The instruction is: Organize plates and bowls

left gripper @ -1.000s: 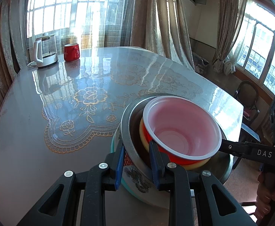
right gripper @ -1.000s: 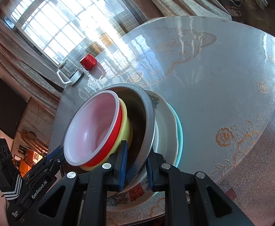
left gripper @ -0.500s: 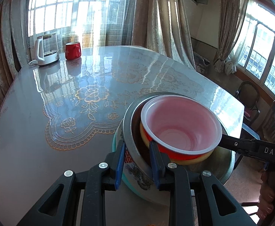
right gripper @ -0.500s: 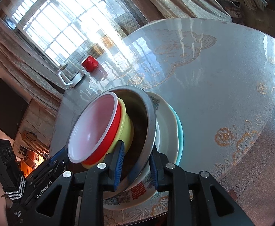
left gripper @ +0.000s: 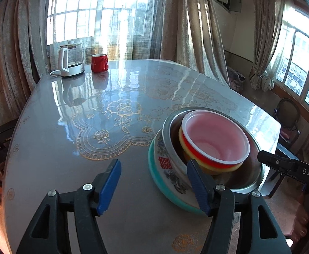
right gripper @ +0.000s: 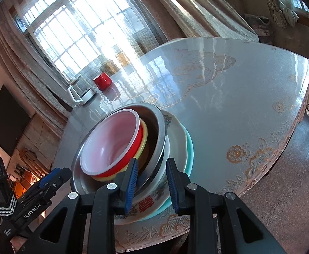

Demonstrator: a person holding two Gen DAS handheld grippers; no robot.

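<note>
Now the stack sits near the desk [left gripper: 55, 148] edge: pink bowl [left gripper: 214, 140] in a yellow bowl [right gripper: 143, 146], inside a metal bowl [left gripper: 171, 146], on a printed plate [left gripper: 165, 165] and a teal plate [left gripper: 154, 169]. I judge the stacking finished. My left gripper [left gripper: 154, 188] gapes wide, gripping nothing. My right gripper [right gripper: 151, 185] is parted, straddling the metal bowl's rim unclamped. Next, back both away without nudging the stack.

At the upper left of my left view a kettle [left gripper: 69, 60] stands just beside a red mug [left gripper: 99, 62] on the glossy table [left gripper: 55, 148]. Curtains [left gripper: 194, 25] hang behind; a chair [left gripper: 288, 116] sits far right.
</note>
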